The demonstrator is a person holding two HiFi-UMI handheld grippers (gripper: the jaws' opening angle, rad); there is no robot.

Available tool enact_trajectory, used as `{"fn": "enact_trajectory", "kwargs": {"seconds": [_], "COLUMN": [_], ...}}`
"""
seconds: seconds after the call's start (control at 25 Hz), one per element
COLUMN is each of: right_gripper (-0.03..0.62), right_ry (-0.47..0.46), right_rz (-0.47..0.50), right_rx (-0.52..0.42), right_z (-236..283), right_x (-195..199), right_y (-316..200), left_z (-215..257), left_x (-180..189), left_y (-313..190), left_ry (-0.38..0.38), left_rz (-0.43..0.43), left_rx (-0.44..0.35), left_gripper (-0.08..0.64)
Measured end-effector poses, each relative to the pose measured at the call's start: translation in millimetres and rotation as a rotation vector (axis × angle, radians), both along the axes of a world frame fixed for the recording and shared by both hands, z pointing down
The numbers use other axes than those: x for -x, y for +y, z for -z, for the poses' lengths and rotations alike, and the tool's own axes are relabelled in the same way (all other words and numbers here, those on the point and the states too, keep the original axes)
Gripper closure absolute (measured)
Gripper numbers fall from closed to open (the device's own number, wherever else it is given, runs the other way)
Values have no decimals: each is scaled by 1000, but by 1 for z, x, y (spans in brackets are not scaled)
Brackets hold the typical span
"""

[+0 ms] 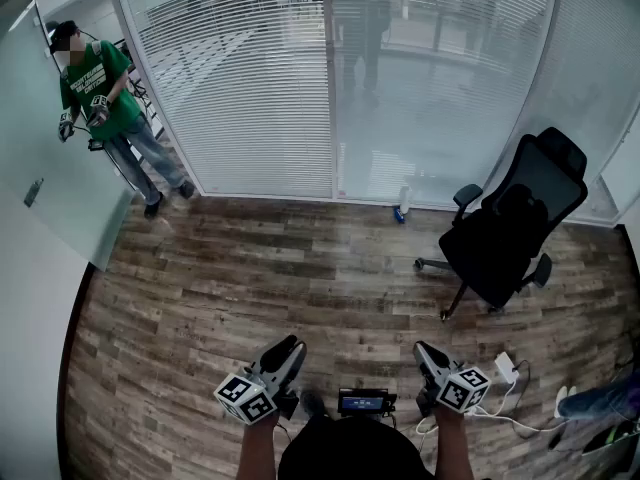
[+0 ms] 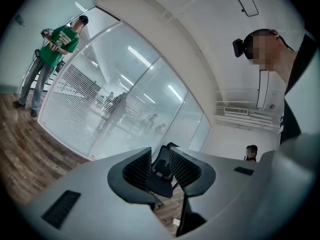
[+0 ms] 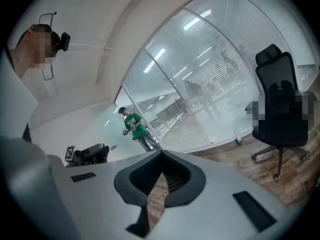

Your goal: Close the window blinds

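Note:
White slatted blinds [image 1: 250, 88] hang behind the glass wall across the far side of the room, their slats partly turned so the space beyond shows through. They also appear in the left gripper view, blinds [image 2: 70, 101], and in the right gripper view, blinds [image 3: 172, 116]. Both grippers are held low near my body, well short of the glass. My left gripper [image 1: 288, 348] [image 2: 161, 156] stands open with nothing between its pads. My right gripper [image 1: 424, 352] [image 3: 160, 155] is shut and empty, its tips touching.
A black office chair [image 1: 510, 228] [image 3: 274, 66] stands on the wooden floor at the right. A person in a green shirt [image 1: 105, 98] [image 2: 55, 44] stands at the far left by the glass. A bottle [image 1: 404, 203] sits at the wall's foot. A white adapter with cable [image 1: 505, 368] lies near my right.

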State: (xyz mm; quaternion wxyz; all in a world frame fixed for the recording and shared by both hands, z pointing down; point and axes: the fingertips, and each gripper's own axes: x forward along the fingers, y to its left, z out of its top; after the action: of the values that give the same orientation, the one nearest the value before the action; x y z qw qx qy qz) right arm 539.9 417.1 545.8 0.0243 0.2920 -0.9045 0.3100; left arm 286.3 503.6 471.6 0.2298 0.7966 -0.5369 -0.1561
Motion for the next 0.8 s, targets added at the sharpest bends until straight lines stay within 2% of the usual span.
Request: {"fn": "enact_trajectory", "kwargs": {"seconds": [0.44, 0.8], "right_gripper": [583, 581], "right_ry": [50, 68], "right_rz": [18, 7], "right_rx": [-42, -32], "right_z": [12, 8], "right_x": [82, 136], "right_y": [-13, -26], "left_z": [-3, -9], "left_x": [80, 142], "left_y": [-11, -4], "left_ry": [32, 37], "left_rz": [10, 43], "left_rx": [-45, -56], "left_gripper": [434, 434]}}
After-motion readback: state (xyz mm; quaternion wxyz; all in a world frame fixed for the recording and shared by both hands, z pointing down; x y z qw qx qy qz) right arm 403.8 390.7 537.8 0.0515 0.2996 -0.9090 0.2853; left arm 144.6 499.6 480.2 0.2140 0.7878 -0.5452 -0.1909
